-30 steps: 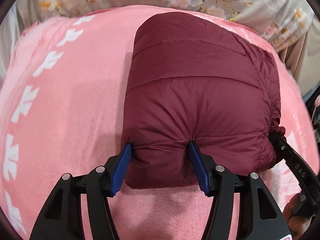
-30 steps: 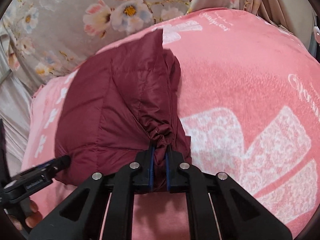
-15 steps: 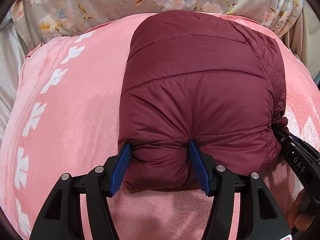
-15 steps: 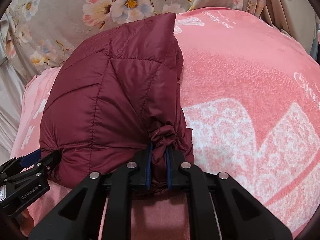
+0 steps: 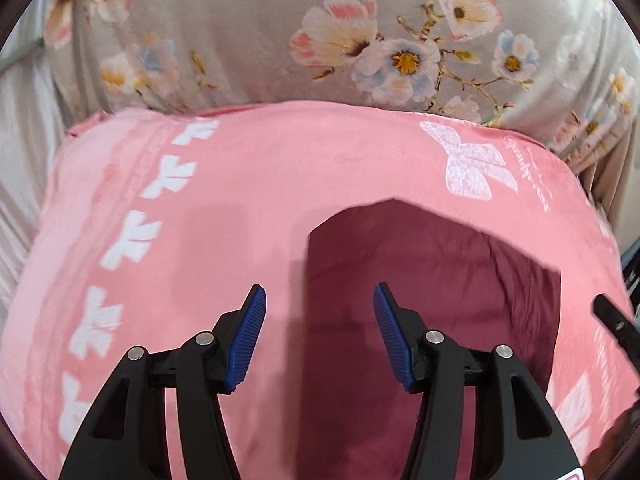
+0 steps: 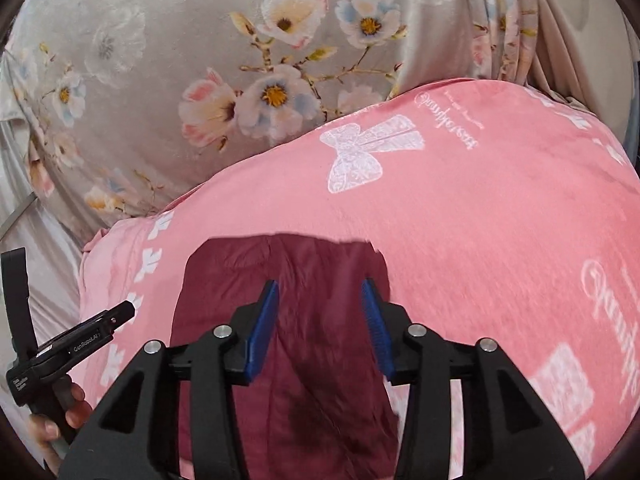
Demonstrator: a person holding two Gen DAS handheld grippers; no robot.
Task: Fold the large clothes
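Note:
The dark red puffer jacket (image 5: 440, 280) lies folded in a bundle on the pink blanket (image 5: 280, 160). My left gripper (image 5: 319, 292) hovers above the jacket's left edge, its jaws closing a little with nothing between them. In the right wrist view the jacket (image 6: 312, 400) sits below my right gripper (image 6: 320, 286), whose jaws are opening, their blue pads clear of the cloth. The left gripper (image 6: 100, 320) shows at the left edge there, held by a hand (image 6: 60, 412). The picture is blurred by motion.
The pink blanket (image 6: 480, 220) with white bows and lettering covers the bed around the jacket. Behind it lies a grey floral sheet (image 5: 240, 40), bunched up at the back. One finger of the right gripper (image 5: 612, 316) pokes in at the right edge of the left wrist view.
Both grippers have let go of the jacket and risen away from it. The right jaws, shut on a gathered edge before, now stand apart. The jacket rests on the blanket.

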